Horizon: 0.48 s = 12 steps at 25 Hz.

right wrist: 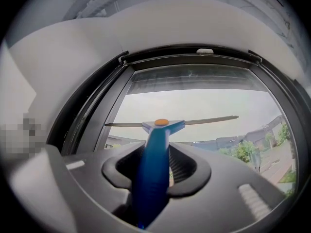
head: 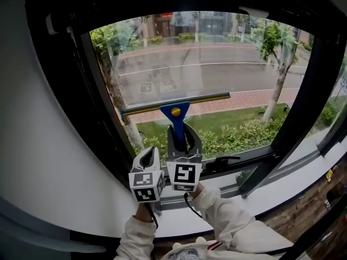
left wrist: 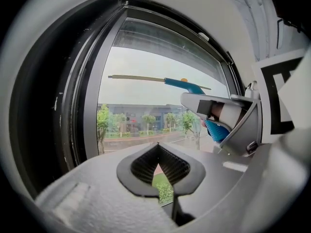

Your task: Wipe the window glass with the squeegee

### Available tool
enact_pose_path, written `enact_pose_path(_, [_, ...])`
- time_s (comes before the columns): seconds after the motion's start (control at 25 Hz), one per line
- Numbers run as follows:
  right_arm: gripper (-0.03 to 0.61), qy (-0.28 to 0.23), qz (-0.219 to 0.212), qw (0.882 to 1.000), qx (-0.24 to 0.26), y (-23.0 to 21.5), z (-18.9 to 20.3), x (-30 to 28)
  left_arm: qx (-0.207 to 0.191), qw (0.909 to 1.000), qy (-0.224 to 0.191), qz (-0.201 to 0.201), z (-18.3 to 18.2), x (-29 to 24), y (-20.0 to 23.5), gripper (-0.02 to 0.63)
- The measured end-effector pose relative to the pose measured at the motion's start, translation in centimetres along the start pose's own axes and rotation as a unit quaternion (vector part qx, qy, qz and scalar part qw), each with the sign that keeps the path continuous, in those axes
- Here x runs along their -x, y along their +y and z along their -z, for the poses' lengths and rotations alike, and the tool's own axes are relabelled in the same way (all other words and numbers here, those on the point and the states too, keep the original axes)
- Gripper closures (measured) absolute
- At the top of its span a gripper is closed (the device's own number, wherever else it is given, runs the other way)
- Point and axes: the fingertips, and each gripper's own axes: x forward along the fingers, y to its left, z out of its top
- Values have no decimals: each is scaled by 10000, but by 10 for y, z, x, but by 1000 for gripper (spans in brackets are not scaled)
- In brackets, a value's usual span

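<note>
A squeegee (head: 176, 112) with a blue handle, an orange button and a long thin blade (head: 162, 105) lies flat against the window glass (head: 206, 64), blade roughly level at mid-height of the pane. My right gripper (head: 183, 140) is shut on the squeegee's handle (right wrist: 153, 174), which runs up between its jaws to the blade (right wrist: 209, 120). My left gripper (head: 147, 158) hovers just left of and below the right one, shut with nothing in it. The left gripper view shows the squeegee (left wrist: 187, 85) and the right gripper (left wrist: 228, 125) to its right.
A thick black window frame (head: 81, 91) borders the pane on the left, with a slanted black mullion (head: 295, 118) at right. A black window handle (head: 222, 161) sits on the lower frame. White sill (head: 282, 180) runs below; white wall (head: 38, 161) fills the left.
</note>
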Motion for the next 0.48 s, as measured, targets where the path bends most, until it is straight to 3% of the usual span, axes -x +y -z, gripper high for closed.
enact_pose_path(0.48, [442, 521, 49, 9986, -31, 4, 54, 25, 74, 9993, 355, 66, 45, -2, -7, 612])
